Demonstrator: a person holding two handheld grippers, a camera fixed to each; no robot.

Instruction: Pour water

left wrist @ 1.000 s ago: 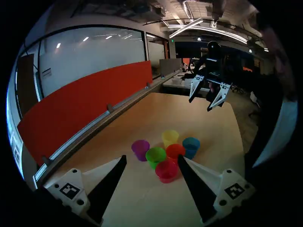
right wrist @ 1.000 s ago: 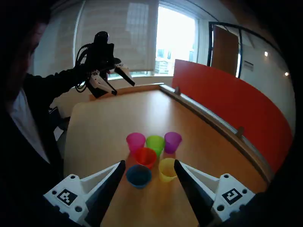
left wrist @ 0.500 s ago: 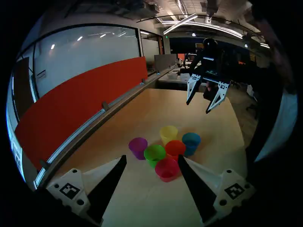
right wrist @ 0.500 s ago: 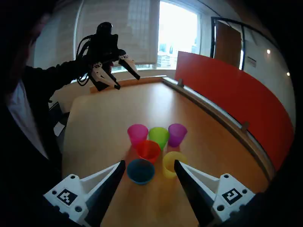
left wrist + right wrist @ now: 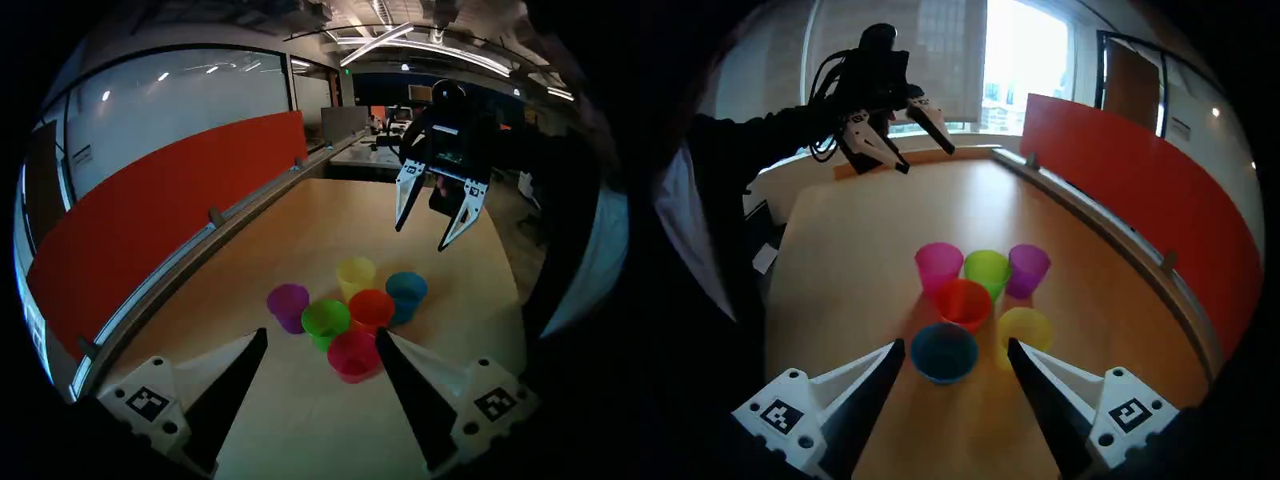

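Left gripper view: the left gripper (image 5: pixel 320 332) is spread wide with nothing between its fingers, low over the table (image 5: pixel 448 240). The 6 cups stand upright in a tight cluster straight ahead. The pink cup (image 5: pixel 354 356) is nearest, the green cup (image 5: pixel 326 320) and orange cup (image 5: pixel 371 308) are just behind it, and the blue cup (image 5: pixel 406 294) is on the far side. Beyond them the right gripper (image 5: pixel 420 238) hangs in the air, also spread and empty, tips angled down toward the cluster.

Right gripper view: from here the order reverses. The blue cup (image 5: pixel 944 352) sits nearest, framed between the open, empty fingers, with the orange cup (image 5: pixel 964 302) just behind it and the pink cup (image 5: pixel 937 266) farther back. The left gripper (image 5: pixel 926 160) is raised across the table.

So the cluster lies between the 2 hands: pink is the left's near cup, blue the right's (whether any cup holds water, I cannot tell).
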